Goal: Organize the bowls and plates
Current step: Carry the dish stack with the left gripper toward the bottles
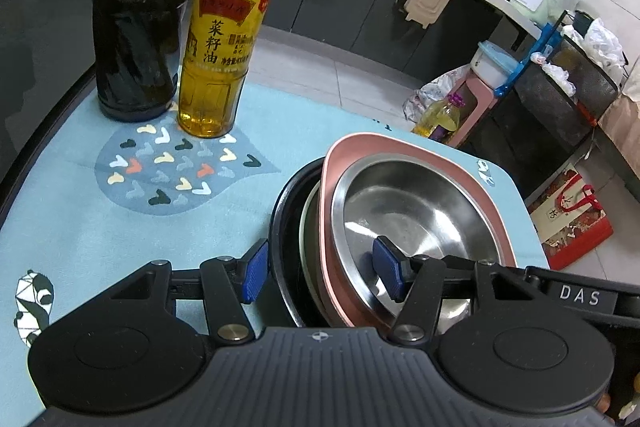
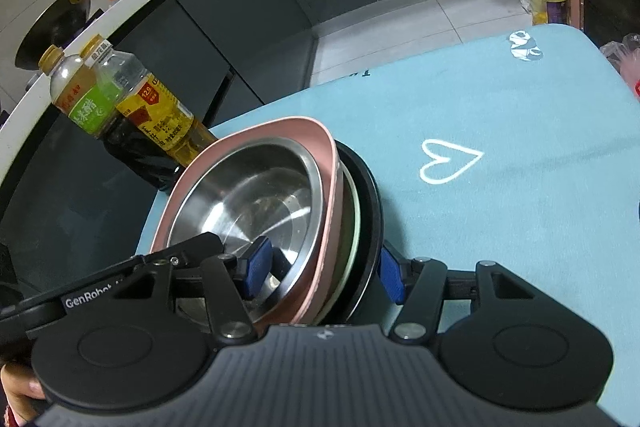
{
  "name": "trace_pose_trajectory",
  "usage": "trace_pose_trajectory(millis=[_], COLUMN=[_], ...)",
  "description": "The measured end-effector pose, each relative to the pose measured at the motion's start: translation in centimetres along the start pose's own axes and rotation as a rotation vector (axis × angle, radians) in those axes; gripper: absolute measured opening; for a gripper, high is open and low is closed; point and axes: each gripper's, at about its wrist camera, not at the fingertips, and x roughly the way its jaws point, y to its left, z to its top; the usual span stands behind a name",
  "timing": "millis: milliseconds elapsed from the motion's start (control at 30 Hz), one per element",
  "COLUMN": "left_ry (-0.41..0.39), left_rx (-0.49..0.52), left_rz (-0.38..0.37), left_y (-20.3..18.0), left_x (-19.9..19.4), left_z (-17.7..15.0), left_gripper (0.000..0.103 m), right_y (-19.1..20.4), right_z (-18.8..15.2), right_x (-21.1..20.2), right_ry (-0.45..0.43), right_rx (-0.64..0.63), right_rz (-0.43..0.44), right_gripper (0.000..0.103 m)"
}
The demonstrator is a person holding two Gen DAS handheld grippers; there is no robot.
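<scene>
Over blue mat point(image 1: 80, 227), both tilted-down hand-held grippers point(image 1: 322, 273) point(image 2: 324, 275) clamp nested bowl stack's point(image 1: 420, 211) opposite rims.

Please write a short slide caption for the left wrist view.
Left gripper straddles the rims of a nested dish stack on a blue mat, beside two bottles.

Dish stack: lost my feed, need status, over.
Both tools straddle the stack's rims, left tool, right tool; grip unclear. Steel bowl on top. Two bottles stand beside it.
</scene>
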Motion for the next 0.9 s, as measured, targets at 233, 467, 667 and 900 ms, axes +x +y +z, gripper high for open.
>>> trace_pose_trajectory(millis=[233, 467, 667, 900], left_ry=[0.004, -0.047, -0.107, -0.089], left_rx=[-0.017, 0.003, 0.057, 0.053], left_rz=[-0.009, 0.013, 0.038, 0.051], left_y=[0.3, 0.3, -0.3, -0.2], left_x=[0.2, -0.6, -1.8, -2.2], left_z=[0.1, 0.0, 0.0, -0.5], left_gripper=[0.054, 0.052, 0.052, 0.052], right_y=[-0.2, -0.5, -0.5, -0.5], right_z=[-0.2, -0.4, -0.4, -0.5], right_x=[-0.1, -0.2, -0.3, -1.1], right_ry=[-0.012, -0.021, -0.023, -0.046], right_rx=[-0.002, 0.0, -0.002, -0.005], right_rz=[0.007, 0.021, 0.02, 0.002], right_gripper=[0.048, 0.048, 0.048, 0.048])
